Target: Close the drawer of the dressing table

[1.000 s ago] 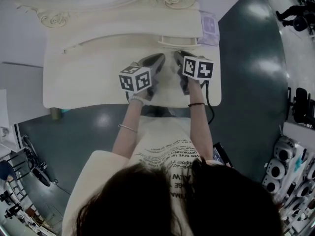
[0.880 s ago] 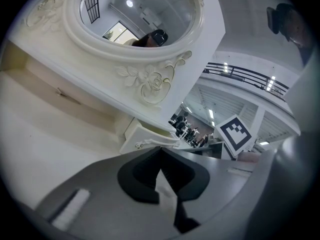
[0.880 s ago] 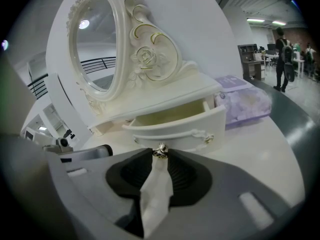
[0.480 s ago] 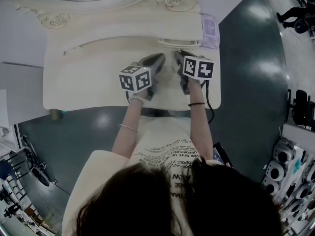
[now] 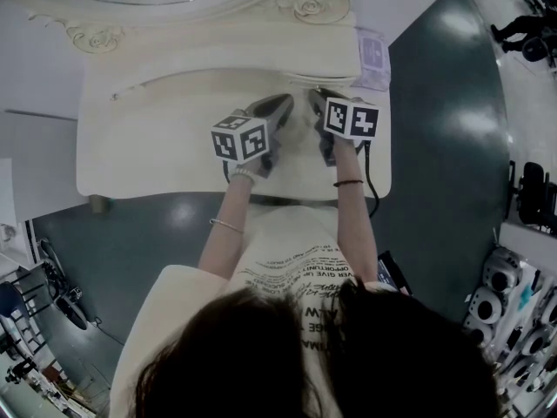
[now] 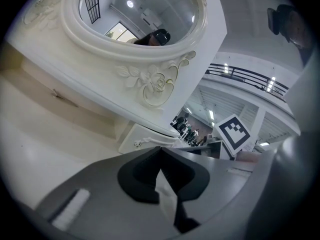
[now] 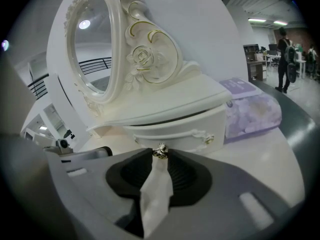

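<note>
The cream dressing table (image 5: 157, 155) has a small drawer (image 7: 185, 131) under its right shelf, standing a little way out with a dark gap above its front. My right gripper (image 7: 160, 155) is at the drawer front, its tips closed on the small metal knob (image 7: 160, 152). In the head view the right gripper (image 5: 315, 99) touches the drawer (image 5: 320, 77). My left gripper (image 5: 283, 104) hovers beside it over the tabletop, jaws together and holding nothing. From the left gripper (image 6: 161, 149) view the drawer (image 6: 145, 139) lies just ahead.
An oval mirror (image 6: 140, 19) in a carved frame rises behind the shelf. A lilac tissue box (image 7: 252, 106) sits on the tabletop right of the drawer, also seen as the tissue box (image 5: 372, 55) in the head view. The dark floor (image 5: 444, 146) borders the table's right edge.
The drawer shows less of itself from under the shelf than one second ago. Both grippers have hardly moved.
</note>
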The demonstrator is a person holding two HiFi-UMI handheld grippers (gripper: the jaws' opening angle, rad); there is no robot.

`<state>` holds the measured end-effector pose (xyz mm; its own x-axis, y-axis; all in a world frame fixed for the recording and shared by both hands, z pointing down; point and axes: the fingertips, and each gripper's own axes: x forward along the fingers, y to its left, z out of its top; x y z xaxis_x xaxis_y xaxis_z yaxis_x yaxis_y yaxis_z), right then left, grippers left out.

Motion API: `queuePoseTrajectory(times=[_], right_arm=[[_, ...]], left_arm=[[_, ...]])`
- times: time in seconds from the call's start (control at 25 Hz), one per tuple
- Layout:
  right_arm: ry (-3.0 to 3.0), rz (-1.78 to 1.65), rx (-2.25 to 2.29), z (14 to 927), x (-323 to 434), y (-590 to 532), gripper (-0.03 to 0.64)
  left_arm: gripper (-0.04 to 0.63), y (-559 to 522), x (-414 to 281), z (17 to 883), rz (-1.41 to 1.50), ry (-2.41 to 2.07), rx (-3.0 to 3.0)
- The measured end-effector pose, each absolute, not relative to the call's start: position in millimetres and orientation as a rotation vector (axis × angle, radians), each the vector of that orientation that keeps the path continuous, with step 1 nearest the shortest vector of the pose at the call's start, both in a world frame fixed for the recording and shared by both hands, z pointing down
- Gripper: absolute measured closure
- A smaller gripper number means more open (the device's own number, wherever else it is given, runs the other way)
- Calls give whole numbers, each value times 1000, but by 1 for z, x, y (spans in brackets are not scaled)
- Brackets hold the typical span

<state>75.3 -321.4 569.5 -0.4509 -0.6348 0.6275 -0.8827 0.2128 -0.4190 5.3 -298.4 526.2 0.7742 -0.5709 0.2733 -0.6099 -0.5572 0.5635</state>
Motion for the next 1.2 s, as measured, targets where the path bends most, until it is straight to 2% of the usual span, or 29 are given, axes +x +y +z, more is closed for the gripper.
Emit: queuePoseTrajectory(times=[1.2], right_arm=[[-2200,1066,1464,570,81,-342,515]], left_arm=[[591,-311,6,530,87,-897,2298]])
